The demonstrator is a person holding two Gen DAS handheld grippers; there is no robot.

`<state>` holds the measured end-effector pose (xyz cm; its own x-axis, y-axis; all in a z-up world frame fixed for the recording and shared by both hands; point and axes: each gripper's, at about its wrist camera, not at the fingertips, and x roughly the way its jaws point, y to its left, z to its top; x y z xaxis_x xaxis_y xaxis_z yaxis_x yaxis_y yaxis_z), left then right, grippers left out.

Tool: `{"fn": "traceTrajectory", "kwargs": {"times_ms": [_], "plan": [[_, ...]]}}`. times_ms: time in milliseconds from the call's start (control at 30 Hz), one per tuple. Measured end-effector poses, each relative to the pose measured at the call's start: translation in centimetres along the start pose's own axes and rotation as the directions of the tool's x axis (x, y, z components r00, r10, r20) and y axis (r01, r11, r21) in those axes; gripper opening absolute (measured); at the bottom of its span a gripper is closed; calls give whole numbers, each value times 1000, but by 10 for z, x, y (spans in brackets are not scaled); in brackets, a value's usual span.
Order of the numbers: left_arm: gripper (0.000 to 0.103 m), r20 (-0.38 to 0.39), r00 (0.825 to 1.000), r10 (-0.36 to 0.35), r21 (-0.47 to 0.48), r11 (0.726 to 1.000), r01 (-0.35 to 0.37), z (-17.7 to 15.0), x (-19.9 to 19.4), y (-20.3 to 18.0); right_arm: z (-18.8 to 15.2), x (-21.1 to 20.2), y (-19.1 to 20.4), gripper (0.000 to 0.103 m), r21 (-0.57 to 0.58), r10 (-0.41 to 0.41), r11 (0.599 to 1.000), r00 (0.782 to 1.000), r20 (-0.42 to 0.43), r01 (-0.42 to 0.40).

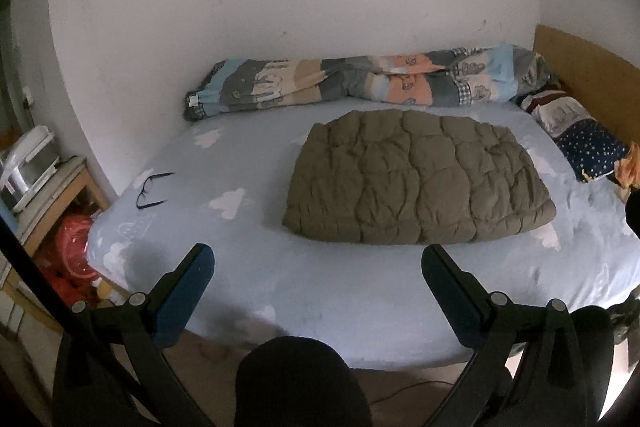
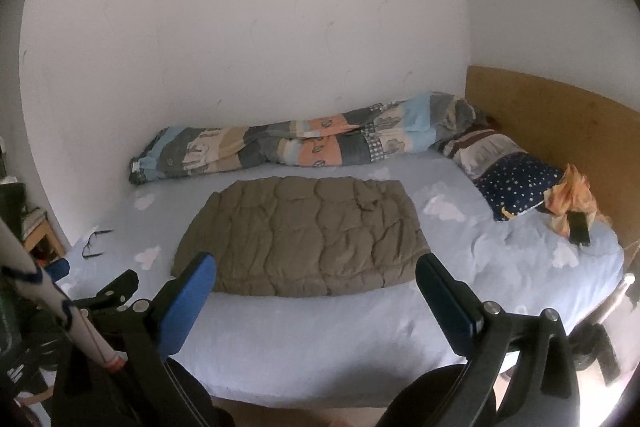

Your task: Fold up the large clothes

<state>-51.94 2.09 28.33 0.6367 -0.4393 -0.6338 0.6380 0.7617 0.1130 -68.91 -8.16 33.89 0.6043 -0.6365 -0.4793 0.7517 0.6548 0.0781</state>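
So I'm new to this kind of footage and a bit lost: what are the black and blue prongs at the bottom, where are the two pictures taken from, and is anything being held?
They are hand-held grippers, one in each of a person's hands, each with a fisheye camera looking along its jaws. One picture comes from the left gripper, the other from the right gripper. Both stand open and hold nothing. On the bed lies a folded olive quilted garment, with glasses to its left, a rolled duvet by the wall and a pillow on the right.
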Motion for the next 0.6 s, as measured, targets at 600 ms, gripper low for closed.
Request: {"fn": "traceTrajectory", "kwargs": {"times_ms": [600], "plan": [[103, -44, 996, 81, 46, 996, -79, -5, 22, -7, -7, 20, -1, 102, -1, 17, 1000, 999, -38, -17]]}}
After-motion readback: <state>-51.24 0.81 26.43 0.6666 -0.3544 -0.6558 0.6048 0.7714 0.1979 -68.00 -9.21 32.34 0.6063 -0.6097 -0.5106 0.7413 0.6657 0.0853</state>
